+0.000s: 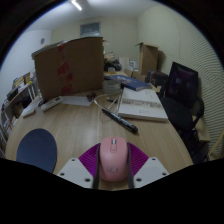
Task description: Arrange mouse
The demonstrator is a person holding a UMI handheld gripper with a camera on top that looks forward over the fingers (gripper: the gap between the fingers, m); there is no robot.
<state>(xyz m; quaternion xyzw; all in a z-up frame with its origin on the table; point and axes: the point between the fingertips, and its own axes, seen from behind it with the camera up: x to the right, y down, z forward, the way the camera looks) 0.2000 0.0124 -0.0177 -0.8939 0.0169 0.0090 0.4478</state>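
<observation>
A pink computer mouse sits between my two fingers, its nose pointing away from me. Both purple pads press on its sides, the left pad and the right pad. My gripper is shut on the mouse and holds it above the near part of the wooden table. A dark blue round mouse pad lies on the table to the left of the fingers.
A black pen-like bar lies just ahead of the mouse. An open book lies beyond to the right. A large cardboard box stands at the back left. A black chair stands at the right.
</observation>
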